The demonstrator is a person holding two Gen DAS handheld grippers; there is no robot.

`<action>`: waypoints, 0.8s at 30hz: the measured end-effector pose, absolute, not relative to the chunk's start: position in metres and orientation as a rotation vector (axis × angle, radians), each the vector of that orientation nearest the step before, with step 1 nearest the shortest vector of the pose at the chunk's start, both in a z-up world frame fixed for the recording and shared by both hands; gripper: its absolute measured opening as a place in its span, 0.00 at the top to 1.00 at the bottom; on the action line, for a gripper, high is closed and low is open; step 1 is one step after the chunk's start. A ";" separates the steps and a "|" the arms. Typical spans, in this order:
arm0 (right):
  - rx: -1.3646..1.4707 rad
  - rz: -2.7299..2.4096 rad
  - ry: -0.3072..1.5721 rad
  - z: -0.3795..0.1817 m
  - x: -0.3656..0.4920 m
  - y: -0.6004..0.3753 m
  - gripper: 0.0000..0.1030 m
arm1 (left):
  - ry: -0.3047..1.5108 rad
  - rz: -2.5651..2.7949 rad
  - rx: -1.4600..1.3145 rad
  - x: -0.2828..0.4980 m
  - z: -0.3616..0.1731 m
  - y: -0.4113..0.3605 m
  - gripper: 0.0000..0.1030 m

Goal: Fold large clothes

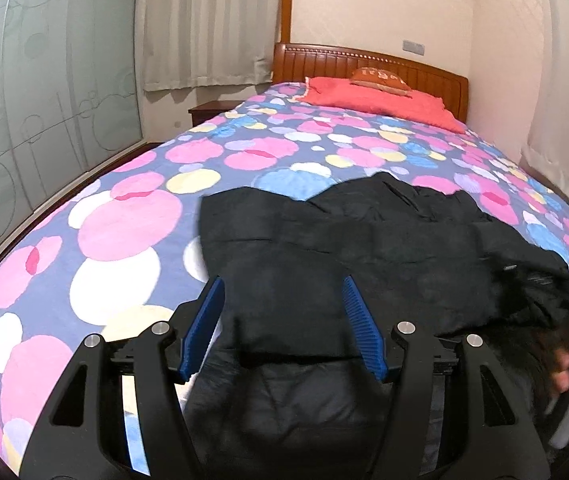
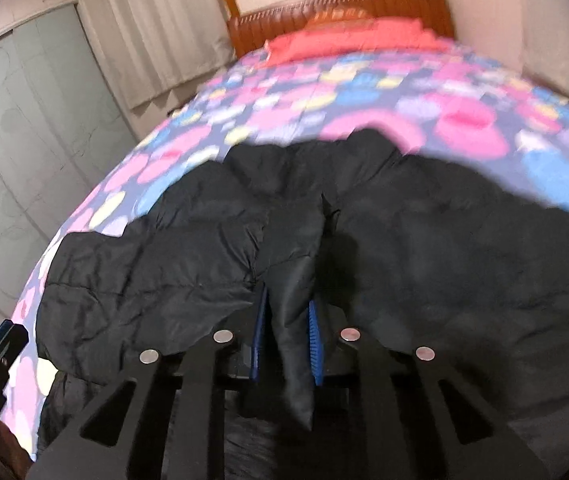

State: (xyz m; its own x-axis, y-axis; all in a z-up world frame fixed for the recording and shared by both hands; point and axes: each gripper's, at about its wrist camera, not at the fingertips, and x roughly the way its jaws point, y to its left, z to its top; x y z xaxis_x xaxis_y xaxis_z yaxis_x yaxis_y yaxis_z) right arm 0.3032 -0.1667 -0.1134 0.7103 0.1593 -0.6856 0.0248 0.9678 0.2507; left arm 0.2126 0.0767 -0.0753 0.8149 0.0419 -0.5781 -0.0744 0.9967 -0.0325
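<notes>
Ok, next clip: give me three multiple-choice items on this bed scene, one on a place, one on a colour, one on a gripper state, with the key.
1. Where does the black jacket lie?
A. on the spotted bedspread, near its foot end
B. on the pillow
C. on the floor

2. What colour is the pillow by the headboard?
A. white
B. red
C. green

3. How does the right gripper stand?
A. wide open above the bed
B. shut on nothing
C. shut on a fold of the jacket

Key: 1 A, the jacket is spread over the spots, far from the pillow. 2 B, it is red against the wooden headboard. 3 C, black cloth is pinched between its blue pads.
</notes>
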 end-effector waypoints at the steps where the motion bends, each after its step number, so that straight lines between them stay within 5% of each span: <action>1: 0.225 0.044 0.753 -0.106 0.296 -0.176 0.82 | 0.613 0.063 -0.059 0.213 -0.075 0.079 0.40; 10: 0.197 -0.168 0.817 -0.133 0.279 -0.274 0.82 | 0.644 0.043 -0.064 0.231 -0.085 0.076 0.40; 17: 0.243 -0.212 0.807 -0.120 0.269 -0.289 0.59 | 0.698 0.013 -0.031 0.263 -0.094 0.062 0.40; 24: 0.246 -0.128 0.762 -0.105 0.307 -0.260 0.58 | 0.720 0.024 -0.032 0.315 -0.098 0.046 0.40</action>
State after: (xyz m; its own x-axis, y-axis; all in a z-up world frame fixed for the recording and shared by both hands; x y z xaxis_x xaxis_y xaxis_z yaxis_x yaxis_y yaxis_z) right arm 0.3073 -0.2597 -0.1055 0.7173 -0.0260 -0.6963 0.2034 0.9636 0.1735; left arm 0.3151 0.0463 -0.0975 0.7518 0.0106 -0.6594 -0.0329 0.9992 -0.0213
